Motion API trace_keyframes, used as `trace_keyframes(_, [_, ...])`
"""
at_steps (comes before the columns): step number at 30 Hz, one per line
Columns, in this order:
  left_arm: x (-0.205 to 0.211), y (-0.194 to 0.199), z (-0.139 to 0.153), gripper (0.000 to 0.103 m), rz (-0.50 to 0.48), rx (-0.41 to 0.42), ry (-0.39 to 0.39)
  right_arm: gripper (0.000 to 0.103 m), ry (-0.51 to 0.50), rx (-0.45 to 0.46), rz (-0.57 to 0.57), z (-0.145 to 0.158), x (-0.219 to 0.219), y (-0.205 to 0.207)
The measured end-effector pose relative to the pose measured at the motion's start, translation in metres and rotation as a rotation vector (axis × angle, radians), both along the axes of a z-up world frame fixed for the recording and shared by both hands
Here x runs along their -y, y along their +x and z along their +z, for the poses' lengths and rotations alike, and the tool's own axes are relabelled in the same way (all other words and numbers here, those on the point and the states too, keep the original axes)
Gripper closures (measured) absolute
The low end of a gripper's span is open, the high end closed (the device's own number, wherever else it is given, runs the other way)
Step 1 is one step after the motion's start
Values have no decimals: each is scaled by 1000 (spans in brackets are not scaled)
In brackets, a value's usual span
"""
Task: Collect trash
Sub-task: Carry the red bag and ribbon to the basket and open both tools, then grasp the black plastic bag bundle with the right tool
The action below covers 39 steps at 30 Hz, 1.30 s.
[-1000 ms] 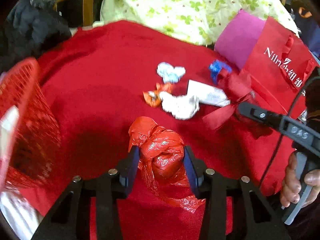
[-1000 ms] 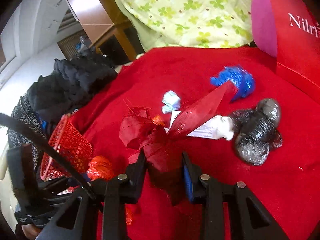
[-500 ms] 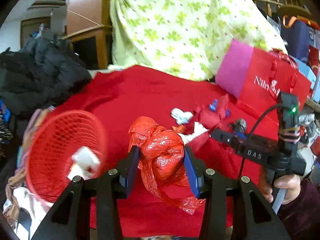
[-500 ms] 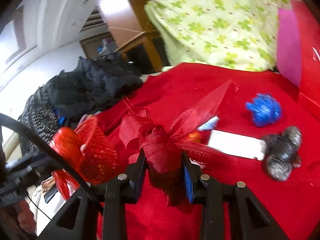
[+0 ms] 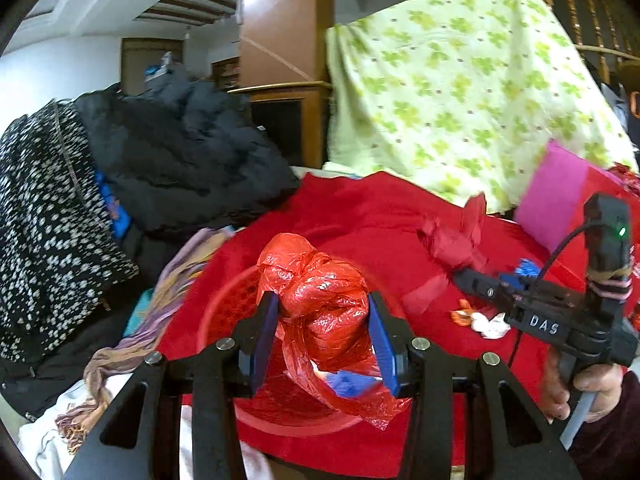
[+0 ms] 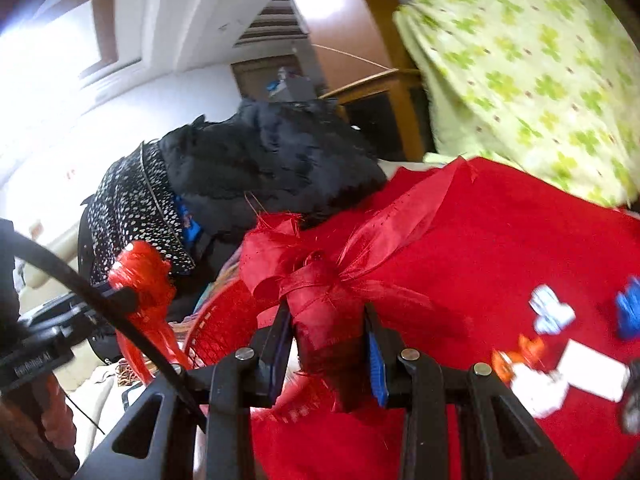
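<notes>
Left tool [image 5: 320, 330] — blue pads clamping a crumpled red plastic bag [image 5: 320, 300], which is hanging directly over the red mesh basket [image 5: 224, 312] at the near left edge of the red cloth [image 5: 380, 208]; a loose tail of the bag is trailing down toward the basket's inside.

Right tool [image 6: 328, 344] — pads pressing on the knot of a red ribbon bow [image 6: 316, 288], its loops and one long tail fanning up and to the far side; the bow is sitting in the air just right of the basket rim [image 6: 216, 320]. In the left wrist view a hand [image 5: 576, 384] is gripping this tool's handle at the right.

Items lying on the red cloth, to the right, well apart from the basket: an orange wrapper [image 6: 516, 354], a white crumpled tissue [image 6: 536, 392], a white flat packet [image 6: 592, 368], a pale blue-white scrap [image 6: 550, 310], a blue foil ball [image 6: 628, 312].

Surroundings: black jacket [image 5: 180, 152] and spotted garment [image 5: 44, 208] piling at the far left; green clover-print sheet [image 5: 460, 92] hanging at the far right.
</notes>
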<state>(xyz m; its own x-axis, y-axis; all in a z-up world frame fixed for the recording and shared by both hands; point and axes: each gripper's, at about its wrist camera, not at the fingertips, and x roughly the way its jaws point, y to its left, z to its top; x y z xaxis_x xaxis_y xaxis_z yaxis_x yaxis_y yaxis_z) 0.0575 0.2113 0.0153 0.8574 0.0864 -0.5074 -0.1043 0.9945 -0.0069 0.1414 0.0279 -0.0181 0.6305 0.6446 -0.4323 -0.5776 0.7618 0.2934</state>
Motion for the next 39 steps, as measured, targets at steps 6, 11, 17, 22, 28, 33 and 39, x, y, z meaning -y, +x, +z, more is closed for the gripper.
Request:
trace_keyframes(6, [-27,11,-21,55,64,4,15,65,-29,1,29,3,-54,20])
trace_keyframes(11, [-41,18,-43,49,78,-30,-21,54,0,-85,45,-11,-80,44])
trace_keyframes(17, [-41,13,-58,34,66,-58,-18,44,52,-157,29,-26,-71,51])
trace_keyframes(22, [-35,9,-62,33,52,-70,-23,44,54,-152,0,-25,-39,41])
trace_keyframes(28, [-11,2,-63,31,1,-84,-7,44,-1,-142,-81,-23,27,29])
trace_keyframes(33, [22,1,-56,27,-63,-75,19,44,-17,-142,-198,-23,104,21])
trace_keyframes(39, [76,5,-54,26,-172,-84,72,44,25,-154,-371,-24,206,17])
